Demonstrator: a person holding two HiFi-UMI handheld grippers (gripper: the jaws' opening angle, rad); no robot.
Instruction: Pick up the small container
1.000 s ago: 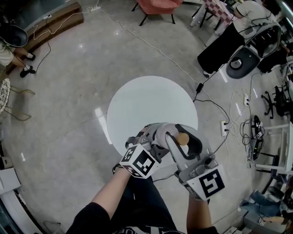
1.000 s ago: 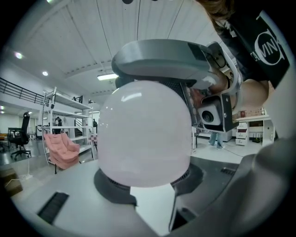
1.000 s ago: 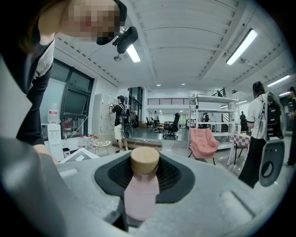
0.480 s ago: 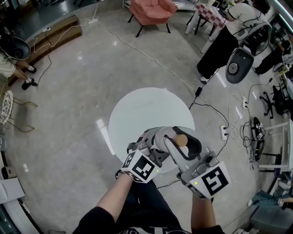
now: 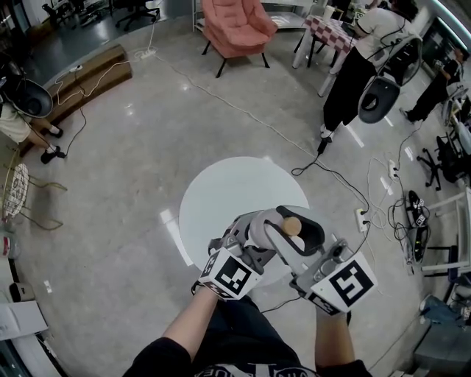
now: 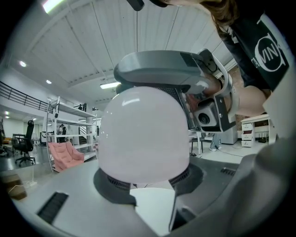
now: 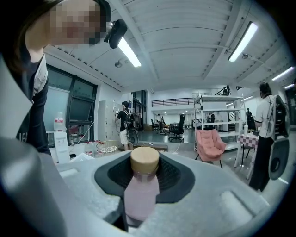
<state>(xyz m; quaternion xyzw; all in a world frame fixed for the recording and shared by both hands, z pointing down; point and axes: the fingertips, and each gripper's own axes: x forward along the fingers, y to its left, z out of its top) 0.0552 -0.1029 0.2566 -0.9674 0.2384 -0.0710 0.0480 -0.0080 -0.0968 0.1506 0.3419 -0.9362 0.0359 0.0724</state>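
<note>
In the head view both grippers meet over the near edge of the round white table (image 5: 221, 191), the left gripper (image 5: 254, 234) and the right gripper (image 5: 294, 237) angled in toward each other. Between them sits the small container (image 5: 292, 225), and from this view only its tan cap is clearly seen.

The right gripper view shows its jaws closed narrowly on the container: a pale pink bottle body with the cork-like cap (image 7: 144, 159) on top. It stands upright between the dark pads (image 7: 178, 178).

In the left gripper view a pale rounded body (image 6: 144, 134) fills the space between that gripper's jaws. They are drawn in against it on both sides, with only a thin gap below it where a white surface shows through. This is probably the same container seen very close, though the wide lens makes that hard to confirm. One jaw of the right gripper arches over the top of it.

A pink armchair (image 5: 237, 22) stands well away on the grey floor (image 5: 110, 184).
</note>
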